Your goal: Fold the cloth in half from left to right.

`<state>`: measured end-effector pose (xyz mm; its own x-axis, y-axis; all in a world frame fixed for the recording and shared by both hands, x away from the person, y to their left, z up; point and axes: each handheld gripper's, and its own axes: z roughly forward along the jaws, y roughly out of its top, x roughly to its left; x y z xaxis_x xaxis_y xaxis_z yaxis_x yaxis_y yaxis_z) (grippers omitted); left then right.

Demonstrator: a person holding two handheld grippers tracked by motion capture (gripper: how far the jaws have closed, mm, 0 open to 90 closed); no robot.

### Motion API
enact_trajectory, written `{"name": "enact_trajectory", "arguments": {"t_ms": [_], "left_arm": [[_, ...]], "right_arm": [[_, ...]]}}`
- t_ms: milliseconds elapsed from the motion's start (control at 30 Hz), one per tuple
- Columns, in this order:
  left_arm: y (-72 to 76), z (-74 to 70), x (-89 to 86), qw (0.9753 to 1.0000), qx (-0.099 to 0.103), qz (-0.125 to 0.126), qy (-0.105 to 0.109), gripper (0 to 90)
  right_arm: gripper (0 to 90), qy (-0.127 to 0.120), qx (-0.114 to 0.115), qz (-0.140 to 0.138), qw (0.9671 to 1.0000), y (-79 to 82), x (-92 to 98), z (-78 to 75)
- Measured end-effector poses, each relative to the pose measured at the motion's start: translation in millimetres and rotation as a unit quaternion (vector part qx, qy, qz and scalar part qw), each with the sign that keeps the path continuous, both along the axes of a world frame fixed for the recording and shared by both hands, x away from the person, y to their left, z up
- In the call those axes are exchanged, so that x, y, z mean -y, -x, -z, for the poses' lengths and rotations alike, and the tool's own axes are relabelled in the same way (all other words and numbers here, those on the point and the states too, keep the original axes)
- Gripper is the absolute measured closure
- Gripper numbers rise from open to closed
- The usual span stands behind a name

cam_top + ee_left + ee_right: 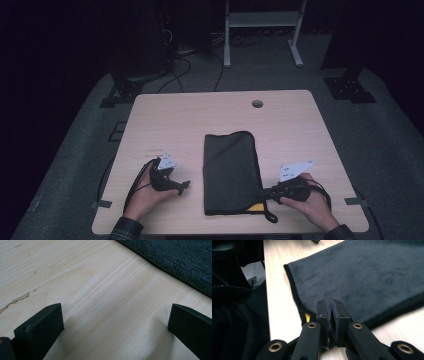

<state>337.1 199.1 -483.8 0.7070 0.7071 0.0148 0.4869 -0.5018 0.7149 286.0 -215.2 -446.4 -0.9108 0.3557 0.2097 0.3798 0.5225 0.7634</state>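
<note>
**Right jaws pinched at the towel's near corner, left jaws spread over bare wood**

Jaws of the right gripper [331, 305] stand pressed almost together, with only a thin slit between them, at the near edge of the dark towel [362, 272]. Whether cloth sits in that slit is hard to tell from the right gripper view; a small yellow tag [307, 316] shows just beside the jaws, at the towel's hem. In the high view the right gripper [272, 191] meets the towel [230, 170] at its near right corner, next to the yellow tag [256, 207], with a black loop [270, 217] lying off that corner toward the table's front edge.

The left gripper [115, 325] has its jaws set wide apart, nothing between them but pale wood grain. The towel's fleecy edge [175, 262] crosses the upper right of that view, apart from both jaws. Seen from above, the left gripper [184, 187] rests low over the tabletop [300, 125], to the left of the towel and not touching it.

The towel lies flat as a folded rectangle, long side running away from the person, in the middle of the tabletop's near half. A round cable hole [257, 104] sits near the far edge.
</note>
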Motion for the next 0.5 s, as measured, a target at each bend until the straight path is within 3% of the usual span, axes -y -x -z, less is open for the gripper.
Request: {"name": "enact_trajectory", "arguments": {"t_ms": [167, 500], "left_arm": [[0.0, 0.0, 0.0, 1.0000, 0.000, 0.000, 0.000, 0.0], [-0.3, 0.0, 0.3, 1.0000, 0.001, 0.001, 0.000, 0.0]], "right_arm": [[83.9, 0.024, -0.010, -0.015, 0.9995, -5.6, -15.2, 11.2], [83.8, 0.065, -0.023, -0.030, 0.9972, 2.8, -13.9, 25.7]]}}
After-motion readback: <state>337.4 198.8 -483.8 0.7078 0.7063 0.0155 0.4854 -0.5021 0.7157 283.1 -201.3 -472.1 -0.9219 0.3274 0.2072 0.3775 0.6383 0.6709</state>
